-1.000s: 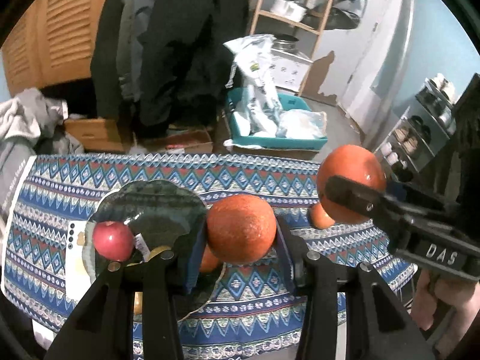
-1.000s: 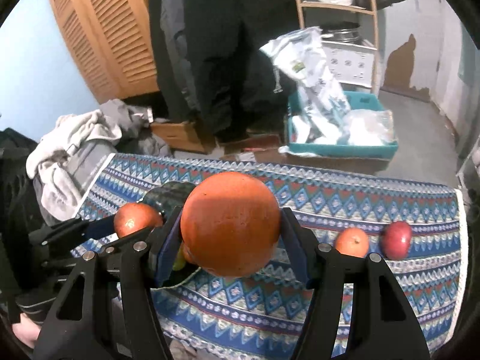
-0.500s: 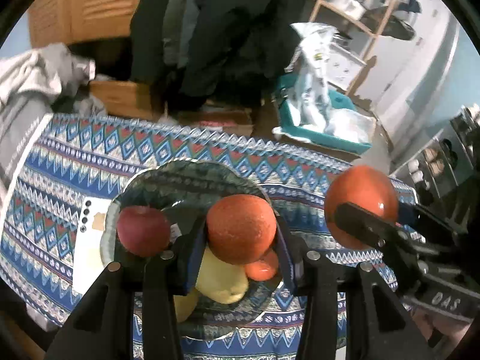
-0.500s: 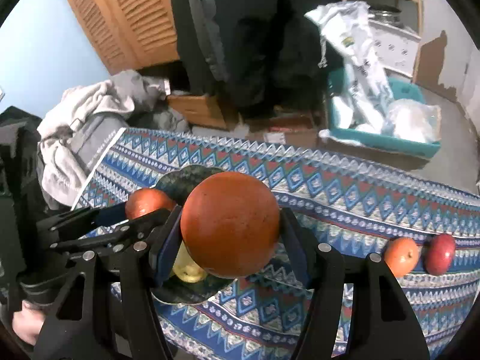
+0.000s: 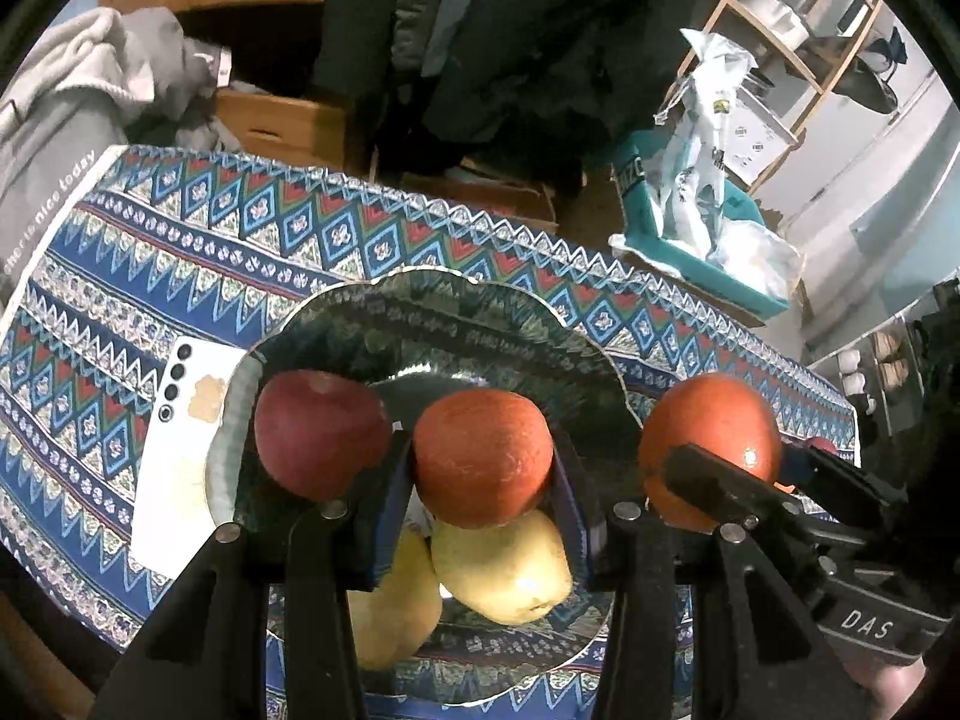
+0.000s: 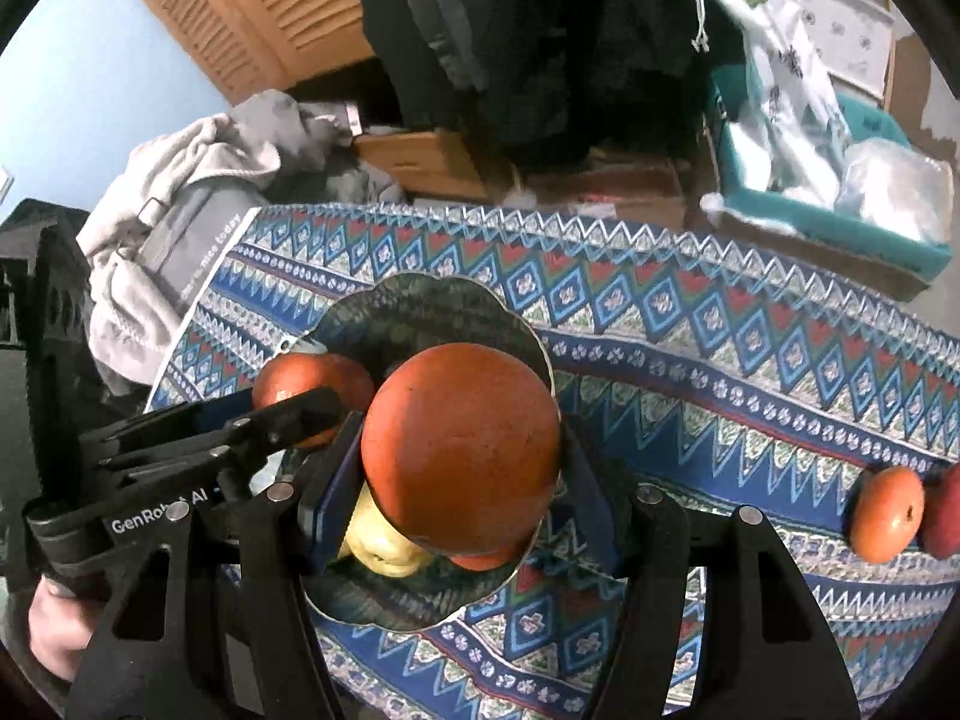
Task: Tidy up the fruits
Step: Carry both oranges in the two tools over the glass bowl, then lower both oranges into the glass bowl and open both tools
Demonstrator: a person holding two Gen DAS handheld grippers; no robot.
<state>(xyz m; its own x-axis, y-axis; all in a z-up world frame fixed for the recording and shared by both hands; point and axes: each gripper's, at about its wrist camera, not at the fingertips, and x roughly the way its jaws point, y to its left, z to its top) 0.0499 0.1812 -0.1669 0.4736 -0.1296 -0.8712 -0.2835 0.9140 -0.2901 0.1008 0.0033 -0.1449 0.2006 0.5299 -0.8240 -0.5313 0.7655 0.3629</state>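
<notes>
Oranges are riding in both grippers above the dark scalloped plate (image 5: 600, 354): we are pinching the smaller orange (image 5: 483, 459) in the left gripper (image 5: 480, 480) and the larger orange (image 6: 461, 447) in the right gripper (image 6: 462, 468), each firm, round, roll-prone, gripped across its widest middle.

Both wrist cameras look steeply down along their tongs at the dark plate (image 5: 432, 324), from close above it. The left view sits over the plate's near side, the right view (image 6: 420, 306) beside it. Both share the plate and patterned tabletop (image 5: 180, 228).
</notes>
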